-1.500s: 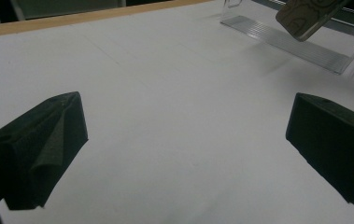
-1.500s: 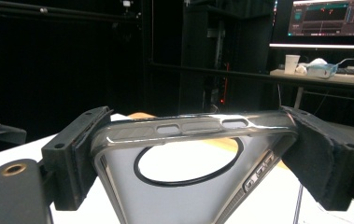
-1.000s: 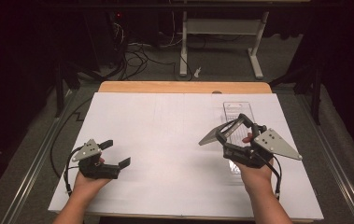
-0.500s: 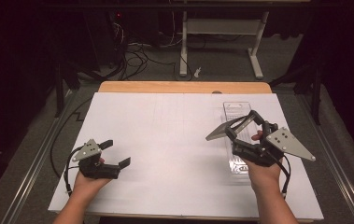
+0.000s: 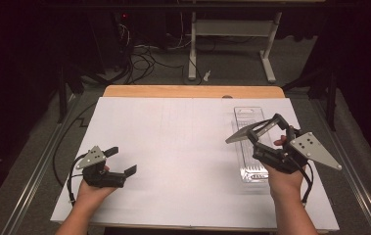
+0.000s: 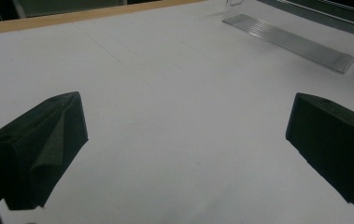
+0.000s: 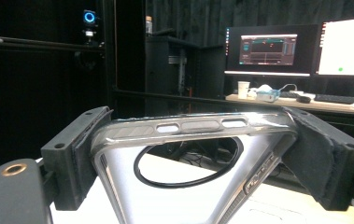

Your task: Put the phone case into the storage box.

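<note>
From my seat, the bench [image 5: 173, 147] offers a wide bare white stretch across its middle and far left, so either tool could sweep there freely. My left tool [image 5: 114, 164] sits low at the near left corner with its jaws wide apart, and ahead of them I see flat sheet all the way to the clear plastic tray [image 6: 300, 39]. That tray [image 5: 251, 147] lies lengthwise on the right side and is the one thing in the way there. My right tool [image 5: 266, 128] hangs above it, clamping a clear phone case [image 7: 188, 158] that juts leftward over the tray's far half
</note>
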A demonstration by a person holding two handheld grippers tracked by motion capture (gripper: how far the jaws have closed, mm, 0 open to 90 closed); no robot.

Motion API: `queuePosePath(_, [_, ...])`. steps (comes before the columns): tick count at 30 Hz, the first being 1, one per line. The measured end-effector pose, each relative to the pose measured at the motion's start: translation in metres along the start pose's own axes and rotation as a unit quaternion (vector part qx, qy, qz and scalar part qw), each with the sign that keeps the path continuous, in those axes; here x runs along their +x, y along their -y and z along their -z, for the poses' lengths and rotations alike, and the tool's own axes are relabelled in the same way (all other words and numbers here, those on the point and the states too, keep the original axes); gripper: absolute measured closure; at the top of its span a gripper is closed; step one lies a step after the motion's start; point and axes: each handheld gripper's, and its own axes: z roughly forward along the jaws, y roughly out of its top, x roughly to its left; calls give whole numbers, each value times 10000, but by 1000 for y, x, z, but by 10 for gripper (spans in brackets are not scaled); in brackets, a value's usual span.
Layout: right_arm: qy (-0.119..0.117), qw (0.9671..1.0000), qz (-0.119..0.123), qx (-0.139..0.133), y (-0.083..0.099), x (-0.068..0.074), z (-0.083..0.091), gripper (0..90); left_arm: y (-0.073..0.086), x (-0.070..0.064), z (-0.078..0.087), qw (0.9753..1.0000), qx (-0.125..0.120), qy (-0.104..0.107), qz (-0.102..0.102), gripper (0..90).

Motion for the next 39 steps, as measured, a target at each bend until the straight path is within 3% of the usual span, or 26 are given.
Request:
queuePosePath(26, [559,9983,125,71,4,-21,7,139,0,0,1,10000,-42,-11,-7,2])
queuePosePath(39, [795,9967,170,69,4,-28,11,139,0,-2,1,9999,-71,-65,-137,5])
